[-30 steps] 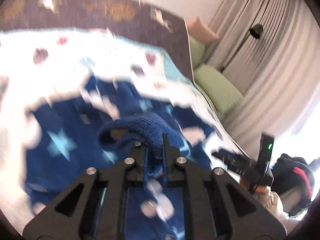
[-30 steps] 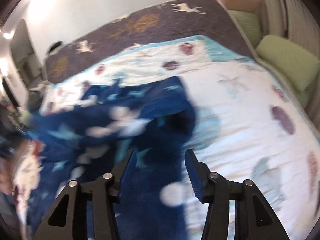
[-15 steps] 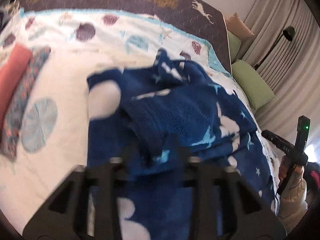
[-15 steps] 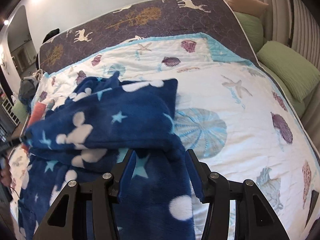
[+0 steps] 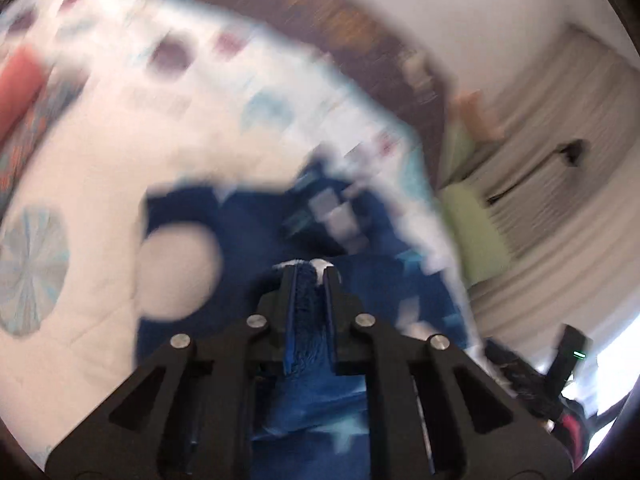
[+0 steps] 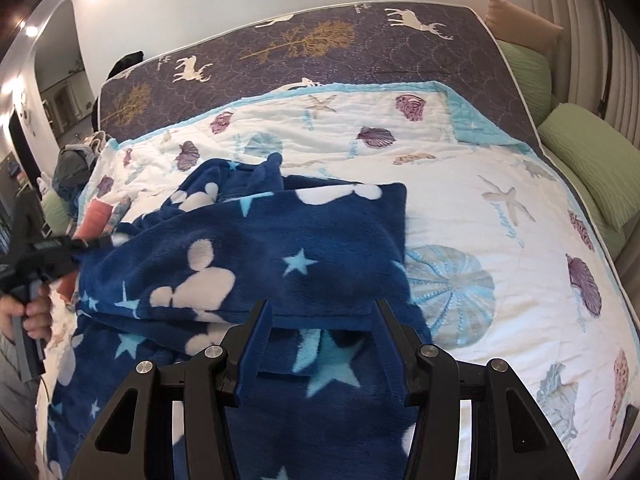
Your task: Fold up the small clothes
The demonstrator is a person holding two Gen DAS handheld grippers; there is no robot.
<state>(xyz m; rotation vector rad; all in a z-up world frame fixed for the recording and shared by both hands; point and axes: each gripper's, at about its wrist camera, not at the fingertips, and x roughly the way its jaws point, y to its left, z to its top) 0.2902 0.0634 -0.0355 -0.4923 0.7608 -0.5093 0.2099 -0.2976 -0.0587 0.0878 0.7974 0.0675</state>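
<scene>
A dark blue fleece garment (image 6: pixel 256 256) with white mouse heads and light blue stars lies partly folded on the bed. My left gripper (image 5: pixel 310 268) is shut on a fold of the blue fleece (image 5: pixel 308 312); it also shows at the left edge of the right wrist view (image 6: pixel 86 245), holding the garment's left edge. My right gripper (image 6: pixel 322 312) is open and empty, its fingers just above the near part of the garment. The left wrist view is blurred by motion.
The bed has a white seashell quilt (image 6: pixel 500 208) over a purple deer-print mattress (image 6: pixel 320 44). Green pillows (image 6: pixel 592 160) lie along the right side by curtains. A folded coral and patterned pile (image 6: pixel 104 216) sits left of the garment.
My left gripper has gone from open half a second ago to shut on a fold of the fleece and is moving fast. My right gripper has stayed open over the garment.
</scene>
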